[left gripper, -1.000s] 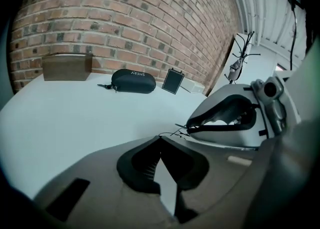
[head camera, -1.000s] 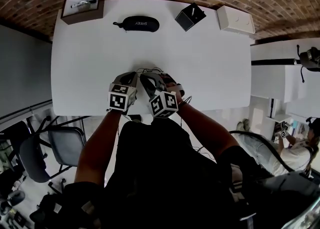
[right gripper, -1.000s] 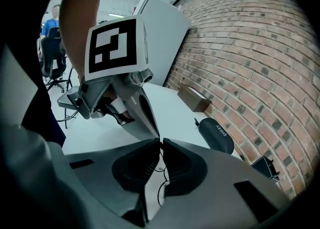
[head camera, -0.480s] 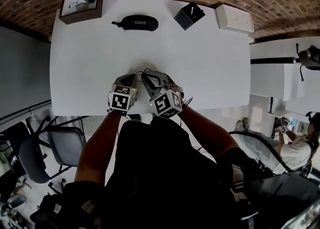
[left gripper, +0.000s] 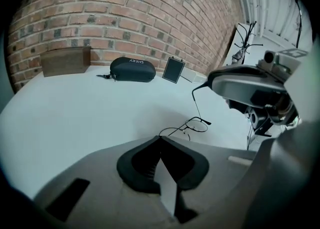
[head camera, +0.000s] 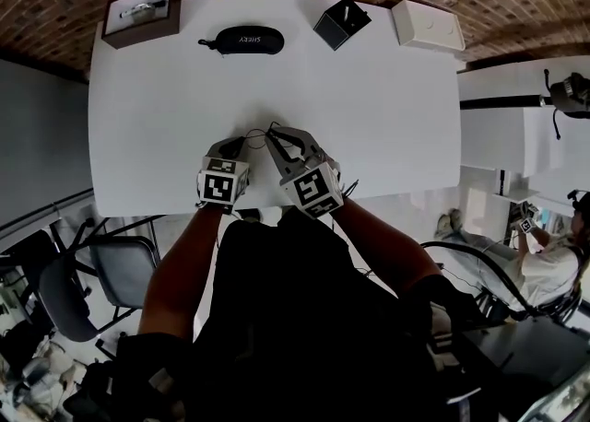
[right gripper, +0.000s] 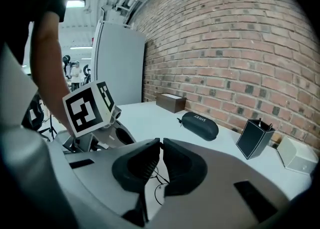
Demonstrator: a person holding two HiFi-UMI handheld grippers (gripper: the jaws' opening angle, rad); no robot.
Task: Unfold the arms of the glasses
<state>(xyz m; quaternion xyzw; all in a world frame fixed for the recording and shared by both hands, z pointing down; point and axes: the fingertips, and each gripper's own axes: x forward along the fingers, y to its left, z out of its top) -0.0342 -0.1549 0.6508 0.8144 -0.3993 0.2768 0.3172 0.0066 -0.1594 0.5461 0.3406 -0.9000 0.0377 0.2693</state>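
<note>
The left gripper [left gripper: 161, 138] is held shut, with the rim of the glasses [left gripper: 196, 125] starting at its tips; the pinch itself is hidden by the pads. The right gripper [right gripper: 161, 143] is closed on one arm [left gripper: 197, 104]. From the head view the glasses are barely made out between both grippers, near the table's [head camera: 369, 107] front edge. Since a second ago the right gripper has been rolled and slightly raised. The frame is pointed away from the left jaws, and the gripped arm stands upright.
</note>
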